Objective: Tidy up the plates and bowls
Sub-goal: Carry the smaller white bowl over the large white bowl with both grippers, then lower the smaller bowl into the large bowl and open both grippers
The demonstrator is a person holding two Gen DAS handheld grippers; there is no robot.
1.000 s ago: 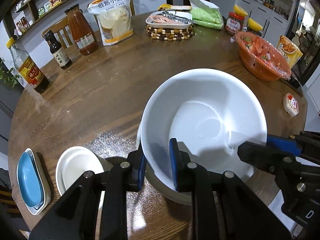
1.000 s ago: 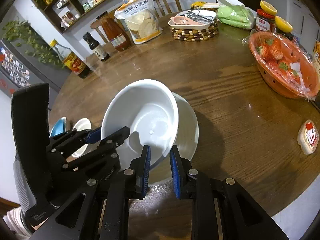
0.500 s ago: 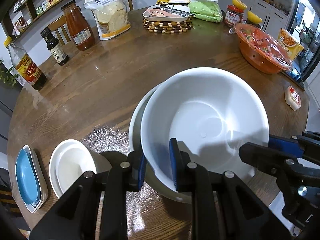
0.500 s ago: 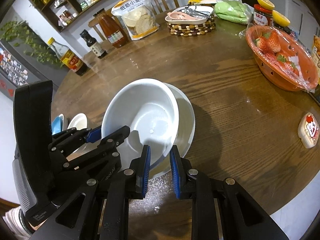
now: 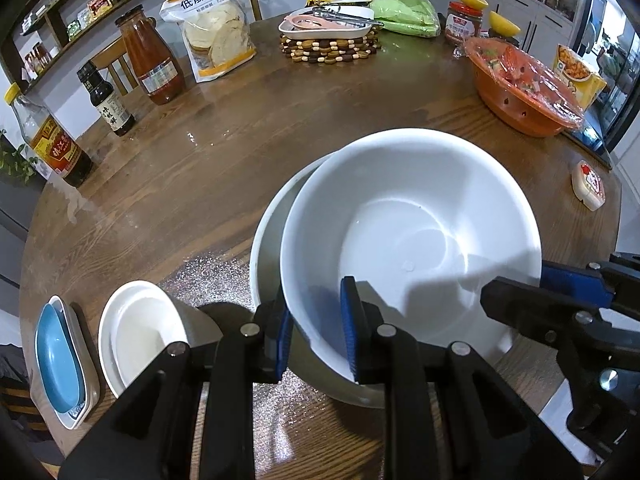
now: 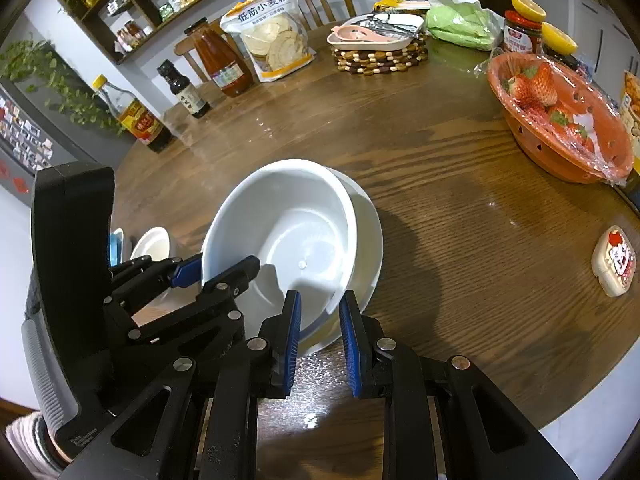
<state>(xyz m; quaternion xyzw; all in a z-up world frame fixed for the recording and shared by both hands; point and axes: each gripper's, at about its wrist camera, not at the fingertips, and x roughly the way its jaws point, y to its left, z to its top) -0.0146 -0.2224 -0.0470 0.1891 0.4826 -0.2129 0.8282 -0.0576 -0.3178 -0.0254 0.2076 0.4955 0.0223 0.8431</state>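
Bowl [image 5: 412, 240] shifted right; only left view shows blue dish [image 5: 54, 364].

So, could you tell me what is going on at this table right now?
A person with two handheld grippers is nesting a large white bowl into another white bowl on the wooden table. The left gripper straddles the top bowl's near rim, its jaws opening. The right gripper grips the same bowl's rim. A small white dish and blue dish sit alongside.

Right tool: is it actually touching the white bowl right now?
Touching. The left wrist view shows the right tool astride the white bowl's rim, its blue pad pressed against the outer wall and the other finger inside.
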